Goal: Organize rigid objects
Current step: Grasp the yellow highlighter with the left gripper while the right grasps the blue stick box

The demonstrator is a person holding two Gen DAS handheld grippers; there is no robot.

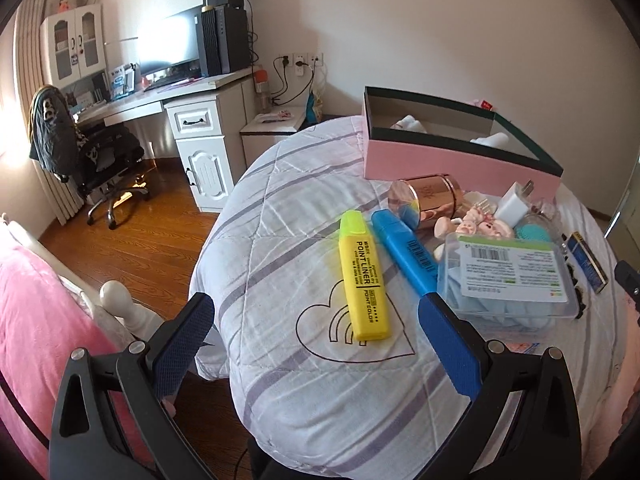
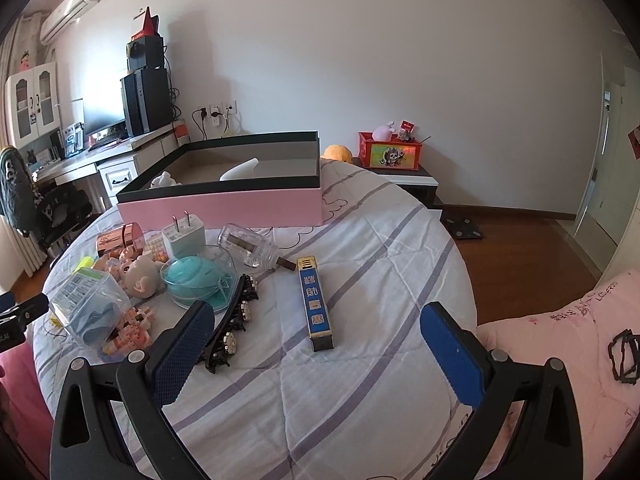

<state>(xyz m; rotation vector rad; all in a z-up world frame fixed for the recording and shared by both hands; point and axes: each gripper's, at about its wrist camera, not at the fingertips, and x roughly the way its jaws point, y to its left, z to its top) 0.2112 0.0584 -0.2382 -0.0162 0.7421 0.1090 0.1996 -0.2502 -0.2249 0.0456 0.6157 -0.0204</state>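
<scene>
Peering along my left jaws (image 1: 316, 328), I can make out only part of the clutter: the clear plastic case (image 1: 512, 276) with its barcode label hides whatever pale blue stuff is inside, and the small pink figures (image 1: 476, 222) behind it blur together. My right jaws (image 2: 318, 336) see two white shapes in the pink box (image 2: 224, 204), but I cannot tell what they are.

Everything lies on a round bed (image 1: 304, 380) under a white quilt with grey stripes. Nearest my left jaws, the yellow highlighter (image 1: 364, 276) lies over a heart drawn on the quilt, and the blue highlighter (image 1: 404, 250) lies just beside it, its near end by my right-hand pad. Beyond them a rose-gold canister (image 1: 424, 198) lies on its side, with a white plug adapter (image 1: 514, 202) near it, and the pink box sits at the far edge of the bed.

From my right jaws, a black hair clip (image 2: 234, 322) lies next to my left-hand pad, and a long blue box (image 2: 316, 302) lies farther in. Behind these are a teal bowl (image 2: 200, 280) and a glass jar (image 2: 250, 246) on its side, all crowding the way to the pink box.

Both my jaws stand wide open, gripping nothing and touching nothing that I can see.
</scene>
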